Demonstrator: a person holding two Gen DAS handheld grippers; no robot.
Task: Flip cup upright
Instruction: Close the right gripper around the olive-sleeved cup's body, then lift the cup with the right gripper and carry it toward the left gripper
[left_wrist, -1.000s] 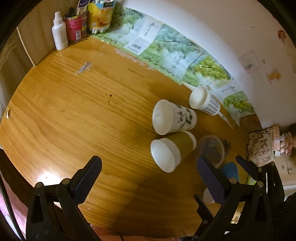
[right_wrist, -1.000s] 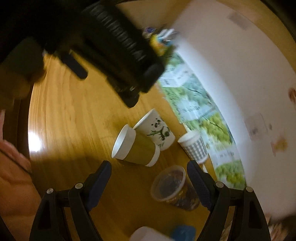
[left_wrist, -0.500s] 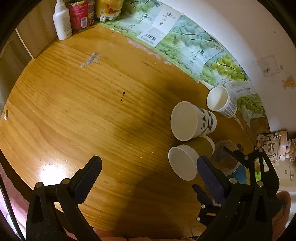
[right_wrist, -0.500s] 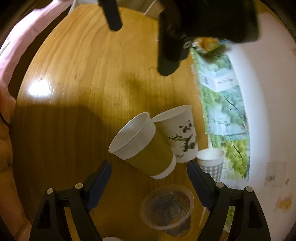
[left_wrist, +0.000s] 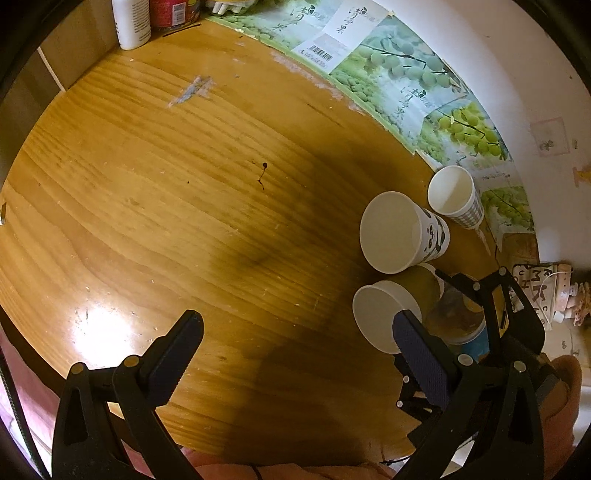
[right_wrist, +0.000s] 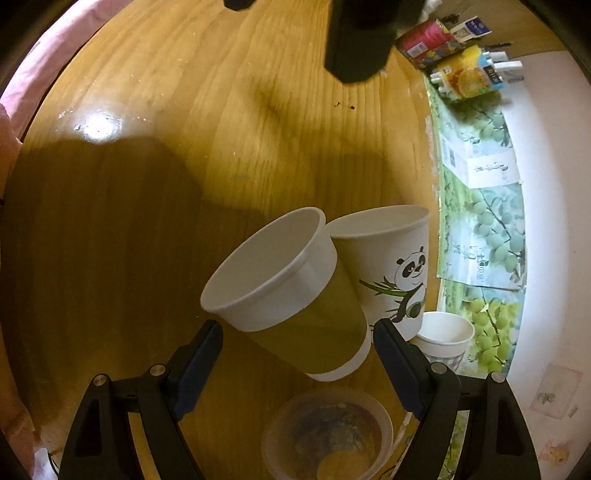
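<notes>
An olive-green paper cup with white rim (right_wrist: 291, 295) lies on its side on the wooden table (right_wrist: 184, 155), mouth toward the table's middle; it also shows in the left wrist view (left_wrist: 388, 314). A white panda cup (right_wrist: 388, 266) lies on its side against it, also in the left wrist view (left_wrist: 399, 236). My right gripper (right_wrist: 297, 332) is open, its fingers on either side of the green cup's base end, not gripping it. My left gripper (left_wrist: 295, 332) is open and empty above the table; the right gripper (left_wrist: 476, 295) shows behind the green cup.
A small checked cup (left_wrist: 456, 195) stands upright near the wall. A clear plastic tub (right_wrist: 328, 435) sits just under my right gripper. Bottles and cartons (right_wrist: 454, 48) stand at the table's far corner. Fruit-print paper (left_wrist: 406, 85) lines the wall edge.
My right gripper has moved in close, so the green cup now lies between its fingers. The left gripper has drifted, and the cups sit farther right in its view.
</notes>
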